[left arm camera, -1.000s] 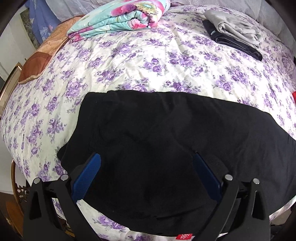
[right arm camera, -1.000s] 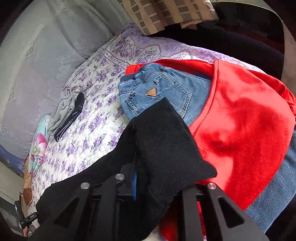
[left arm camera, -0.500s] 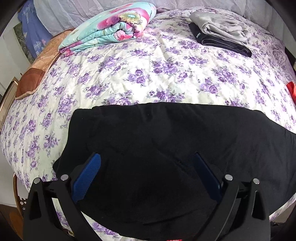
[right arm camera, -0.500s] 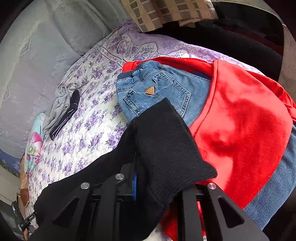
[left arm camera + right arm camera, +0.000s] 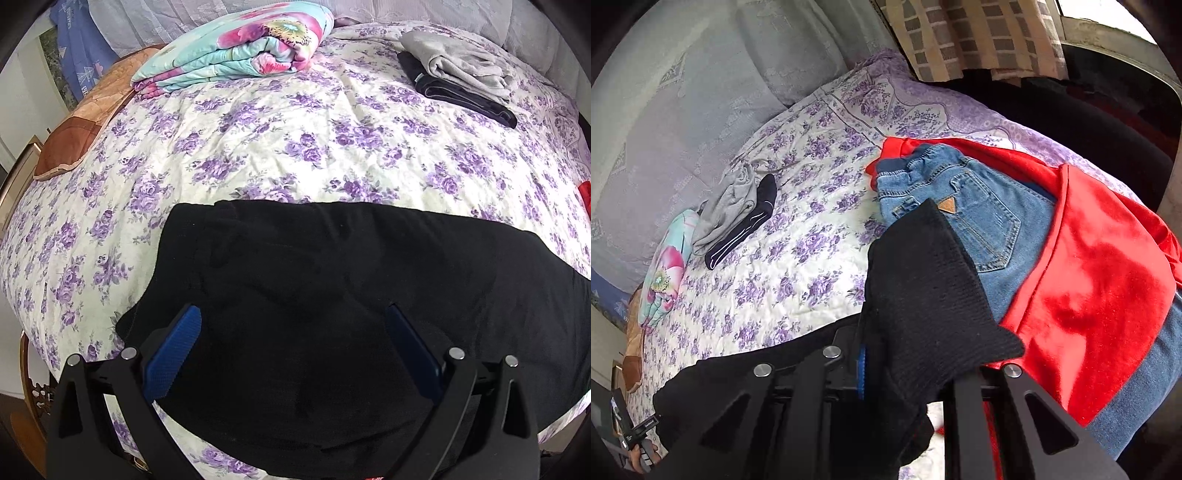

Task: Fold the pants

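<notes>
Right wrist: black pants (image 5: 923, 295) still clamped; bedspread (image 5: 798, 258) swung rightward

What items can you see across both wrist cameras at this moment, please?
black pants: one, black, spread across the near edge of the bed, cuff end clamped in the right gripper
bedspread: one, cream with purple flowers, covering the bed
folded quilt: one, turquoise and pink floral, far left of the bed
folded clothes: small stack, grey on black, far right of the bed
jeans: one, blue denim, on the red garment
red garment: one, red, right end of the bed
left gripper: one, black with blue pads, open above the pants
right gripper: one, black, closed on the pants
</notes>
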Demonstrator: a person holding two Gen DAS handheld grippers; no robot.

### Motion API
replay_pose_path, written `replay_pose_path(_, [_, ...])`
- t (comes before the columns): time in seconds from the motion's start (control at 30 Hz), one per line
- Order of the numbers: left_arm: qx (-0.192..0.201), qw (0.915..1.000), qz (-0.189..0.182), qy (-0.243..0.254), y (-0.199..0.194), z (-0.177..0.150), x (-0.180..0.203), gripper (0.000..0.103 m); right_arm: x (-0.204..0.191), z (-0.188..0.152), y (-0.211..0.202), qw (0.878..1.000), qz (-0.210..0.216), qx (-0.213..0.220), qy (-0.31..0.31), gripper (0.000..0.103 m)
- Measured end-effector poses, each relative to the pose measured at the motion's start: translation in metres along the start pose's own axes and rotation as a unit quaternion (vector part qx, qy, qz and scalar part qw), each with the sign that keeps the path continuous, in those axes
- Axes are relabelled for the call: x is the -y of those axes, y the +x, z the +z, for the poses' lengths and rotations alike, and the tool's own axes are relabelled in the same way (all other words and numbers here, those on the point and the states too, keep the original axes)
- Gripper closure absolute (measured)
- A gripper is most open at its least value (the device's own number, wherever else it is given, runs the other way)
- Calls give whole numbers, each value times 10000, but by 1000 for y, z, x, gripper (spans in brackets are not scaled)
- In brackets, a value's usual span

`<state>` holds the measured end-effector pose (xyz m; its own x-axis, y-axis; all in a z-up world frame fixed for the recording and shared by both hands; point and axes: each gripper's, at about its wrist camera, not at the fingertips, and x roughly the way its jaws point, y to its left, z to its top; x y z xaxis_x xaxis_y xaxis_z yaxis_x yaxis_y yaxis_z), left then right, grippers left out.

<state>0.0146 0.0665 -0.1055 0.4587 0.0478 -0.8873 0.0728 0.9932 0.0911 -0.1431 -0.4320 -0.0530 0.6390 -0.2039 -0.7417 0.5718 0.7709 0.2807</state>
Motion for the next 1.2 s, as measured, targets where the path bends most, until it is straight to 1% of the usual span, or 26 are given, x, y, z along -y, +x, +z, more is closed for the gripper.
replay_pose_path(0.1, [66,9999,-26,-113,-5,2,-13,5,-19,0,0,9995,-63,41,-295,87])
replay_pose_path(0.27, [143,9986,-88,-498,-13,5,-47,5,-67,-8,6,9944,-126,96,-1048,87])
replay_pose_path(0.37, [155,9975,-49,-689,-17,5,-67,5,-101,-18,11,9861,-157,124,-1647,87])
replay_pose_path(0.43, [156,9972,12,-733,-19,5,-75,5,-126,-30,16,9774,-148,145,-2105,87])
replay_pose_path(0.5, [157,9970,75,-755,-21,4,-82,5,-152,-46,20,9643,-123,165,-2640,87])
replay_pose_path(0.57, [137,9966,107,-801,-21,4,-88,5,-178,-66,26,9476,-87,156,-3188,87])
replay_pose_path(0.63, [90,9961,84,-873,-21,3,-93,5,-201,-86,33,9347,77,70,-3554,87])
replay_pose_path(0.73, [76,9956,82,-927,-21,2,-97,5,-232,-121,38,9088,287,-34,-4163,87])
replay_pose_path(0.77, [77,9956,90,-930,-22,1,-98,5,-242,-134,40,8968,309,-56,-4413,87])
replay_pose_path(0.83, [69,9956,87,-932,-22,0,-98,5,-254,-156,43,8768,329,-102,-4795,87])
replay_pose_path(0.93, [48,9957,70,-922,-21,-2,-96,5,-262,-178,50,8554,325,-239,-5164,87])
replay_pose_path(0.97, [36,9958,60,-918,-20,-2,-96,5,-263,-182,51,8501,328,-268,-5249,86])
replay_pose_path(1.03, [17,9958,52,-911,-19,-3,-94,5,-264,-186,55,8419,369,-514,-5358,72])
replay_pose_path(1.07, [9,9959,48,-901,-19,-3,-94,5,-265,-188,54,8406,461,-626,-5360,59])
replay_pose_path(1.13, [14,9962,53,-865,-19,-2,-92,5,-268,-188,44,8428,766,-718,-5279,55])
replay_pose_path(1.2, [18,9964,61,-850,-19,-2,-91,5,-271,-184,24,8480,1163,-690,-5124,43])
